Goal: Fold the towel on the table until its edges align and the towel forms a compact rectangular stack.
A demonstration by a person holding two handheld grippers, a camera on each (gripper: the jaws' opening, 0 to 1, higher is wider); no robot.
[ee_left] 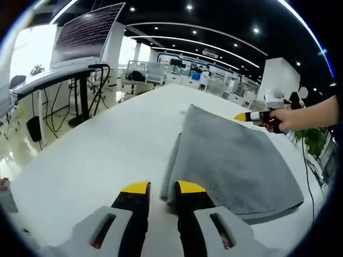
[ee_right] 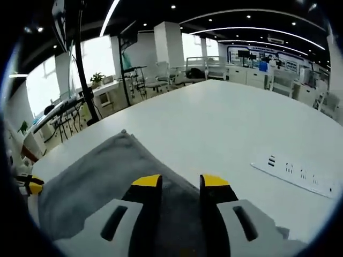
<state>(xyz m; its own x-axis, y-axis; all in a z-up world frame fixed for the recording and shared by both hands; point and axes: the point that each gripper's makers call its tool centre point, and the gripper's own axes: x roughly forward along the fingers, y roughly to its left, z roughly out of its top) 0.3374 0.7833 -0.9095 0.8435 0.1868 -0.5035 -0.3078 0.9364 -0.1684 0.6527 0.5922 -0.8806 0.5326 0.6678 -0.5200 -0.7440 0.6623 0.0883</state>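
Open-plan office interior beneath a black ceiling (ee_left: pixel 225 16) fitted with small round spotlights and long curved white light strips (ee_left: pixel 198 43). A broad white table top (ee_left: pixel 96 155) occupies the foreground. Bright windows (ee_right: pixel 96 59) admit daylight along one side. A large dark wall screen (ee_left: pixel 86 29) hangs above a black-legged desk (ee_left: pixel 80 91) trailing cables. White square columns (ee_right: pixel 169 45) rise mid-room, with white workstations and office chairs (ee_right: pixel 161 80) behind. A green potted plant (ee_left: pixel 313 139) stands beyond the table edge.
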